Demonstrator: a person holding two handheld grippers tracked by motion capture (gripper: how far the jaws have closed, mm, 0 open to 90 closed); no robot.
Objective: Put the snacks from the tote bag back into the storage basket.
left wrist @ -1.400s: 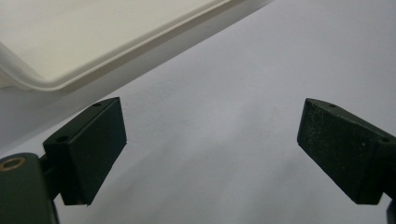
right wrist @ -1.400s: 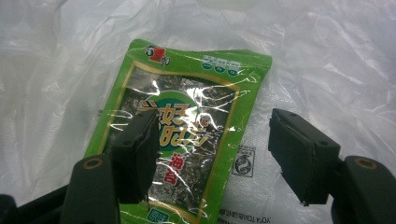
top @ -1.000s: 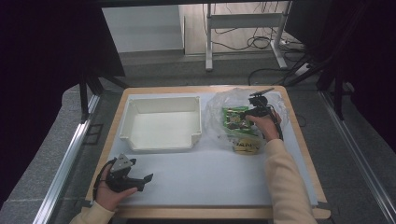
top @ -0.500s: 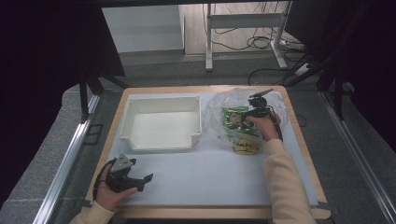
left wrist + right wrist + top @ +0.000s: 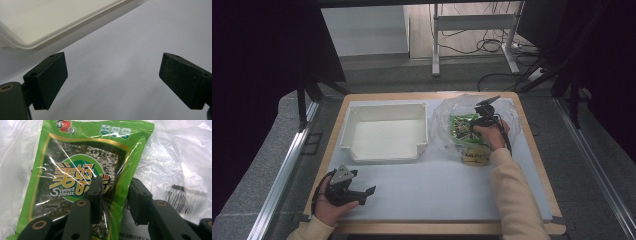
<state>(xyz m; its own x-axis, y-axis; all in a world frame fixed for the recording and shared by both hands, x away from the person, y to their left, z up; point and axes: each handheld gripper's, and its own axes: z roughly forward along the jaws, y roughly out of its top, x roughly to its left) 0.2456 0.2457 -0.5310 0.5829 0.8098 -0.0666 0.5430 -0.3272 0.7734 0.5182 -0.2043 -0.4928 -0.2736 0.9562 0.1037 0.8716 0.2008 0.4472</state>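
Note:
A green seaweed snack packet lies on a clear plastic bag at the table's right side. My right gripper reaches down onto it, also seen from above. Its jaws have just been closing and straddle the packet's right edge. One jaw rests over the packet's front. The other stands just off its edge, with a narrow gap left. My left gripper rests near the front left of the white mat. Its jaws stand wide open with nothing between them.
A white plastic tray sits at the back left, its rim close to my left gripper. A yellowish packet lies at the bag's near edge. A barcode label shows through the plastic. The mat covers the wooden table.
The right gripper's jaws have narrowed around the green packet. Both hands have stayed where they were.

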